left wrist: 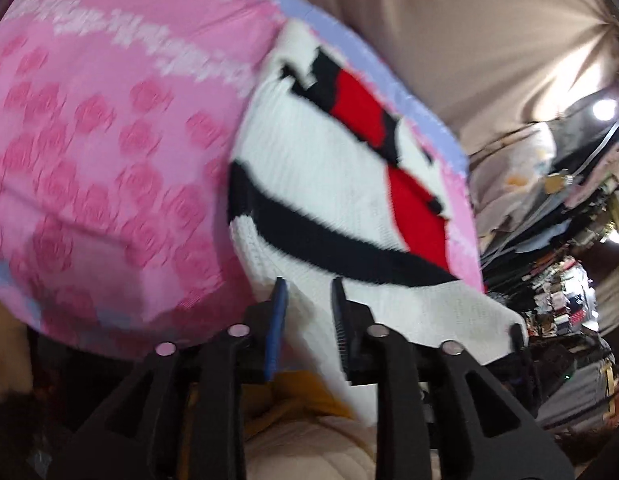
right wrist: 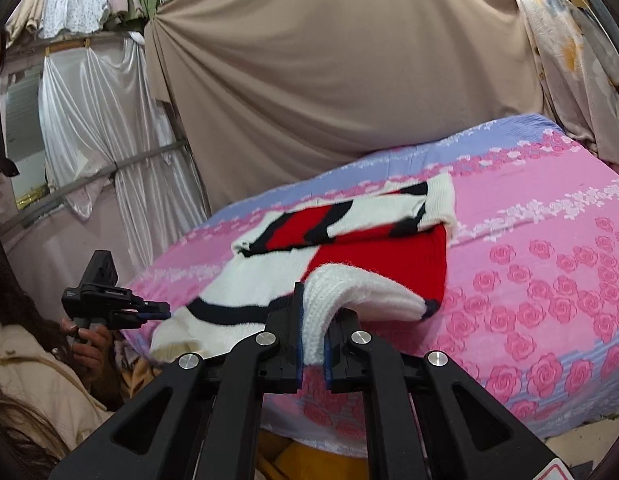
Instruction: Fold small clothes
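A small white knitted sweater (right wrist: 349,240) with red panels and black stripes lies on a pink rose-patterned bed sheet (right wrist: 549,280). My right gripper (right wrist: 314,320) is shut on a white ribbed edge of the sweater near the bed's front edge. In the left wrist view the sweater (left wrist: 329,184) fills the middle, and my left gripper (left wrist: 309,292) is shut on its white edge. The left gripper also shows in the right wrist view (right wrist: 157,310), at the sweater's left end, held by a hand.
A beige curtain (right wrist: 329,80) hangs behind the bed. White drapes (right wrist: 89,128) hang at the left. The person's cream jacket (right wrist: 37,392) is at the lower left. Shelves of clothes (left wrist: 557,288) show at the right of the left wrist view.
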### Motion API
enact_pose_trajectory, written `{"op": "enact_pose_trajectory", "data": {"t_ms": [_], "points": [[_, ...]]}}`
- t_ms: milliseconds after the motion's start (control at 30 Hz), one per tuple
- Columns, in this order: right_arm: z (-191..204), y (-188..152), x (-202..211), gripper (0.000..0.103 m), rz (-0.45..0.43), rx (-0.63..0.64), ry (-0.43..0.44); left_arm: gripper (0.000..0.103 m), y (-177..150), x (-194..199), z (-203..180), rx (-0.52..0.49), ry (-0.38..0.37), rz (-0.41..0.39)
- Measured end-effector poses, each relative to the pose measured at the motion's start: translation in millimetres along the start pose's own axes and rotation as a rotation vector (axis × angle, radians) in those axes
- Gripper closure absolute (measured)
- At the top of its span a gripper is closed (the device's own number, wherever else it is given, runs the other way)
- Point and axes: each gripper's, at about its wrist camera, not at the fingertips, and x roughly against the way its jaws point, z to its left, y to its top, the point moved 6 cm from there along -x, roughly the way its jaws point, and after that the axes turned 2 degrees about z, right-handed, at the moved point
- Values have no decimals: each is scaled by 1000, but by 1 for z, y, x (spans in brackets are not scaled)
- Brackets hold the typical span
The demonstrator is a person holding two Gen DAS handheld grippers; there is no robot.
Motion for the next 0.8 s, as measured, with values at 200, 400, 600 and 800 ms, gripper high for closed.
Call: {"op": "enact_pose_trajectory", "data": {"t_ms": [200, 400, 600, 800], "points": [[-10, -10, -5, 96, 43, -18, -16, 25, -15, -6, 14, 76, 31, 29], [-9, -14, -4, 95, 62, -23, -5, 23, -50, -33, 33, 195, 20, 164], [-4, -11, 5, 95, 31, -23, 37, 89, -63, -44, -9, 79, -212, 252], [25, 19, 52, 96, -115, 68, 122, 91, -31, 78, -85, -261, -324, -143]]}}
